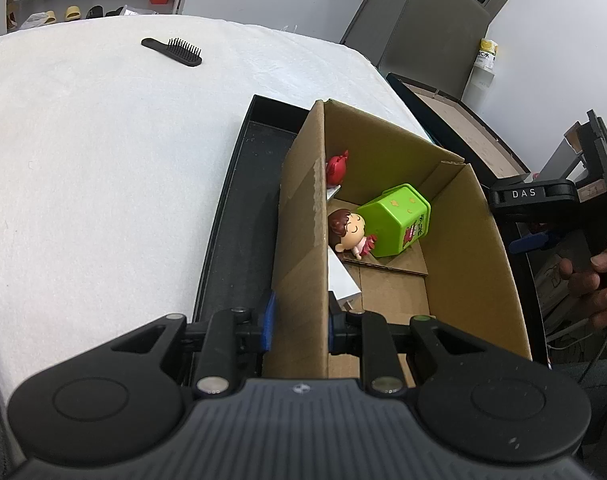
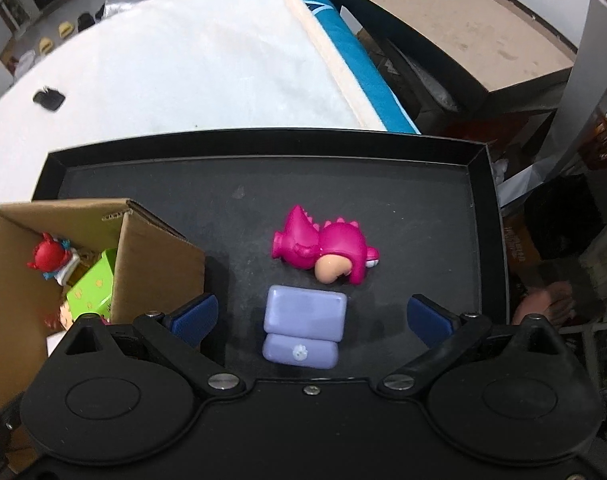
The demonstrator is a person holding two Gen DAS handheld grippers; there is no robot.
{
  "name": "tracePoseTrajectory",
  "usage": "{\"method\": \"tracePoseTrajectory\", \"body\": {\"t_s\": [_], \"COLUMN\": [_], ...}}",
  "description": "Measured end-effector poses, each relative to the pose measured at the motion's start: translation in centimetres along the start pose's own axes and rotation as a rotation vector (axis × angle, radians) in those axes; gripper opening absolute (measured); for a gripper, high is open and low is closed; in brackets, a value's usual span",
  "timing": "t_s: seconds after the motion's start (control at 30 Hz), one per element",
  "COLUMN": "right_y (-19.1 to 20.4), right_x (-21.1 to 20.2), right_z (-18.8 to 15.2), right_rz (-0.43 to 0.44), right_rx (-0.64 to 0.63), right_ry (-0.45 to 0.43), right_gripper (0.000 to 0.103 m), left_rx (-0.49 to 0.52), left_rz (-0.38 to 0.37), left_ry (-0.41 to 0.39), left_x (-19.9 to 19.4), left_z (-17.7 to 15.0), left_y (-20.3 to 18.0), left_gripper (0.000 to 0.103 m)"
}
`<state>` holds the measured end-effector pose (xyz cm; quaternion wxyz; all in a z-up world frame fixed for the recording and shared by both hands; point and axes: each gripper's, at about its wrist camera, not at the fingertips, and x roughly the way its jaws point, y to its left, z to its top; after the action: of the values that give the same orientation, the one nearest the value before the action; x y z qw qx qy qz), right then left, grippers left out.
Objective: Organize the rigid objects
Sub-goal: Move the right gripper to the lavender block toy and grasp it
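Lavender toy sofa [image 2: 303, 328], hard, light, slick: take it across its sides. Right tool [image 2: 313, 318] gapes above; left tool [image 1: 299, 328] clamps cardboard box [image 1: 303, 240] wall.

Lilac toy sofa [image 2: 303, 328] upright on tray [image 2: 263, 148]
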<state>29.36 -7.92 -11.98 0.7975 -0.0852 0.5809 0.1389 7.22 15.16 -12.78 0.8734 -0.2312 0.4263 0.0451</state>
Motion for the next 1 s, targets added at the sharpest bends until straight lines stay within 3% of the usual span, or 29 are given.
{"method": "tracePoseTrajectory", "body": {"t_s": [0.17,0.3,0.4,0.63,0.73,1.0], "right_y": [-0.9,-1.0,-0.9,-1.2,-0.9,-1.3], "right_x": [0.6,0.7,0.8,1.4,1.9,1.3], "right_z": [0.1,0.1,0.2,-0.1,-0.2,-1.0], "right_rz": [0.038,0.085,0.065,0.089,0.066,-0.001], "right_rx": [0.040,0.049,0.047,0.054,0.045,0.046], "right_ry": [0.022,0.033,0.047,0.066,0.078,0.090], "right_gripper": [0.097,0.081,0.061,0.055,0.046,0.044], "left_rx": [0.007,0.005,-0.015,-0.010,-0.009,-0.007], "left_rz": [-0.001,0.004,-0.008,-0.005,-0.005,-0.004], "left_ry": [0.000,0.000,0.007,0.006,0.007,0.007], "left_x": [0.0,0.0,0.1,0.2,0.2,0.2], "left_z": [0.0,0.1,0.2,0.2,0.2,0.2], "left_y": [-0.2,-0.1,0.3,0.1,0.2,0.2], "left_gripper": [0.022,0.022,0.022,0.022,0.022,0.022]}}
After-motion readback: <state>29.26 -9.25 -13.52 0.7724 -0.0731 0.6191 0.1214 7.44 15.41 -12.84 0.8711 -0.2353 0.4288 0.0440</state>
